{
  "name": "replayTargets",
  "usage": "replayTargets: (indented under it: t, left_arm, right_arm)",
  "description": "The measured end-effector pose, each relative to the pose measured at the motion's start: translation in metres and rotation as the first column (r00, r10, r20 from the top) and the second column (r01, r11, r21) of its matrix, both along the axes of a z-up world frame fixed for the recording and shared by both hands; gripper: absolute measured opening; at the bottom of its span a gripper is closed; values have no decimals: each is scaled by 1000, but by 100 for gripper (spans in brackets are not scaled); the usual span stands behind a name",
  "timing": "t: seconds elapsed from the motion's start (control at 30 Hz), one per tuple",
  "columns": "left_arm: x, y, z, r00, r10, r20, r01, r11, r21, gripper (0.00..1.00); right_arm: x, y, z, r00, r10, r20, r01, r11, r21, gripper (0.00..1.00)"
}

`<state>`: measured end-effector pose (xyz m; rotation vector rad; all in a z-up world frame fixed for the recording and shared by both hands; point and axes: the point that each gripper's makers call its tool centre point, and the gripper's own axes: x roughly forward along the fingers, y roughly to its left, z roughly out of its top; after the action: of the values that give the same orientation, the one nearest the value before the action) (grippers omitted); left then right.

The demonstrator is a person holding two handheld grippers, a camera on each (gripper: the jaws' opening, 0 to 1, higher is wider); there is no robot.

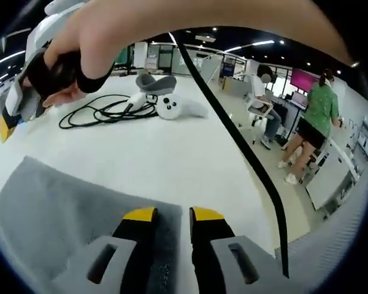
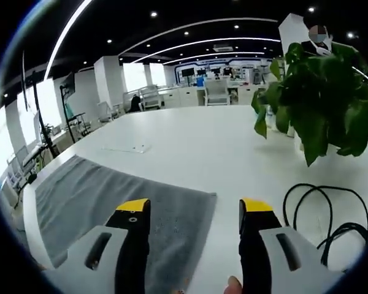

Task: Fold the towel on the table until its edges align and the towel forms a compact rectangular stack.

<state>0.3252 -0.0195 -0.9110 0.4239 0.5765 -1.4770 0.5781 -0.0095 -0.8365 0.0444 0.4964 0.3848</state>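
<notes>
Both grippers hover over the gray towel on the white table — left gripper fingers narrow, right gripper fingers wide — neither holding anything.

Left claw, jaws slightly parted, hovering over grey towel lying on white surface; black cable coiling beyond.

One grey towel, one potted plant, two people standing.
</notes>
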Motion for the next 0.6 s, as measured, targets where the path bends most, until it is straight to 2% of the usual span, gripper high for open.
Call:
replayTargets:
  t: [0.13,0.17,0.23,0.3,0.43,0.6]
  left_arm:
    - [1,0,0,1000,-4,15,4,1000,-10,20]
    - [2,0,0,998,-28,54,29,1000,-10,19]
    - [2,0,-1,996,-47,82,48,999,-2,17]
    - [4,0,-1,996,-42,83,43,999,-2,15]
    - [7,0,0,999,-23,45,24,999,-25,13]
    - [9,0,-1,999,-14,31,15,999,-46,9]
  right_arm:
    - [0,4,-7,1000,14,-13,-14,1000,-5,58]
    - [0,5,-9,1000,18,-17,-19,1000,-9,58]
    - [3,8,-15,999,40,-27,-40,999,-21,58]
    - [6,10,-19,998,55,-31,-56,998,-36,57]
    - [10,14,-26,998,61,-30,-62,998,-29,56]
    - [12,19,-41,994,84,-64,-87,995,-42,55]
